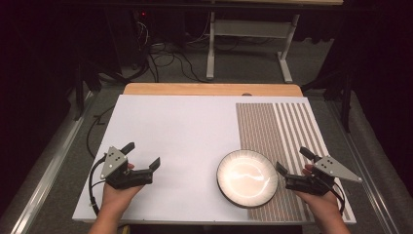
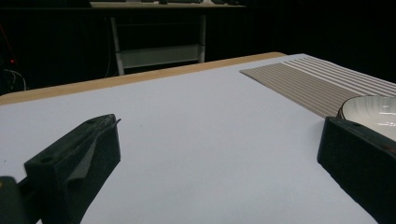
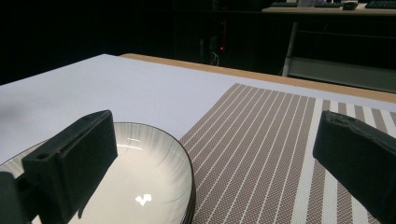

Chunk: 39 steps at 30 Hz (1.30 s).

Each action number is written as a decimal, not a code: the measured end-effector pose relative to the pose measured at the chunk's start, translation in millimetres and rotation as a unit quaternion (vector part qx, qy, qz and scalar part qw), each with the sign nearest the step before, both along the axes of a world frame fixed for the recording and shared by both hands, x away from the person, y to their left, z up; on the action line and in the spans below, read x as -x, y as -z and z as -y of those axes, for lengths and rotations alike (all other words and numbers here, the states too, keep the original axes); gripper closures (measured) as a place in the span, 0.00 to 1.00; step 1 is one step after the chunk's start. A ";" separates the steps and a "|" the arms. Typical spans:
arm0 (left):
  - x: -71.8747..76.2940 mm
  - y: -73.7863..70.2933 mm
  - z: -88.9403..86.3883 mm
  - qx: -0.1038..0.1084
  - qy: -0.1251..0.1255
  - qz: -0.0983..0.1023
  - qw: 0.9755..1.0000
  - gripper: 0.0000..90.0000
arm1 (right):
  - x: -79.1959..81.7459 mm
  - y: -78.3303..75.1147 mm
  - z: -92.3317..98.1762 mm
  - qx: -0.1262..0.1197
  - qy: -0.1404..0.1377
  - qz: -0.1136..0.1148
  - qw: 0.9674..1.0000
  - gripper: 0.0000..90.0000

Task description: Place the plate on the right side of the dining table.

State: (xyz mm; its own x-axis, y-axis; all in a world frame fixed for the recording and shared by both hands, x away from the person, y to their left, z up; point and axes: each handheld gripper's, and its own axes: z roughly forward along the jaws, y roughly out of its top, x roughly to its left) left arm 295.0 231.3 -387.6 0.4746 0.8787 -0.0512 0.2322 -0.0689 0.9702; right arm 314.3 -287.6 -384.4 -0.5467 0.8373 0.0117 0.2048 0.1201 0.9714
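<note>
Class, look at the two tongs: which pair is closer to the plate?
The right tongs: one jaw nearly meets the rim of the plate. The left tongs hover over bare white tabletop.

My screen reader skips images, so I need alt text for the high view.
A person's hands hold the open left gripper and right gripper over a white table. A white bowl sits partly on a striped placemat, beside the right gripper.

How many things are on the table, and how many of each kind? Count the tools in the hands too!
Plates: 1, the white plate with a dark rim.
Placemats: 1, the striped brown placemat.
Tools: 2, the left tool and the right tool, both open and holding nothing.
Total: 4
</note>
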 end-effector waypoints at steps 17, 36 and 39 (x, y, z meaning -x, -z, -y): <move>4.3 -4.5 7.1 -0.006 0.007 0.011 1.000 0.00 | 3.3 -3.3 0.6 -0.007 0.002 0.010 1.000 0.01; 4.8 -5.0 7.1 -0.003 0.007 0.011 1.000 0.00 | 4.7 -4.5 0.7 -0.008 -0.002 0.007 1.000 0.07; 4.6 -4.4 7.3 -0.003 0.009 0.009 1.000 0.00 | 5.0 -5.1 1.4 -0.007 -0.003 -0.002 1.000 0.13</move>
